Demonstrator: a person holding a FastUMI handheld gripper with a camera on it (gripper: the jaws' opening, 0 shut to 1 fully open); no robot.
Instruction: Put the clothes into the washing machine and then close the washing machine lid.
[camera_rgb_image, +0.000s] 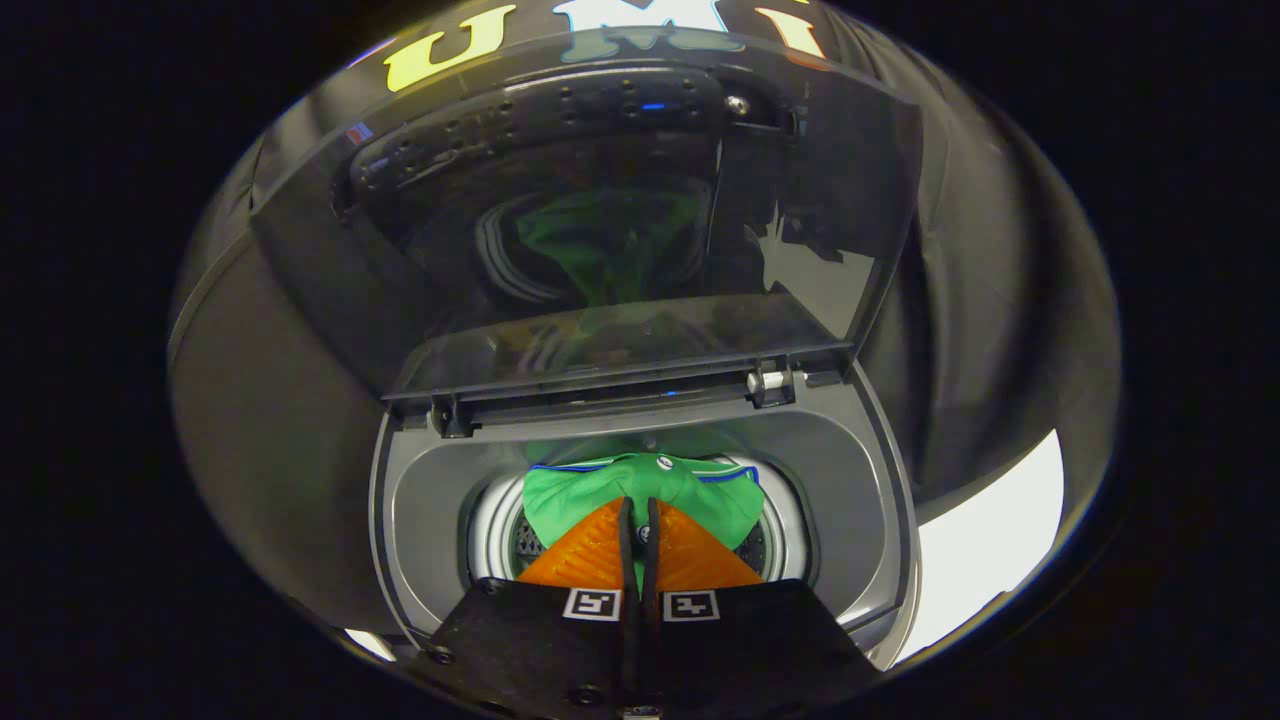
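A green garment (600, 490) with a blue-and-white trim hangs bunched over the round drum opening (495, 535) of a grey top-loading washing machine (430, 500). My gripper (638, 515) is shut on the green garment, its two fingers pressed together on a fold of the cloth right above the drum. The machine's dark glass lid (600, 230) stands raised behind the opening, hinged at the back, and mirrors the green cloth.
The machine's grey top rim (860, 500) rings the drum on both sides. Black cloth walls stand behind and to the right of the lid. A pale strip of floor (990, 540) shows to the right of the machine.
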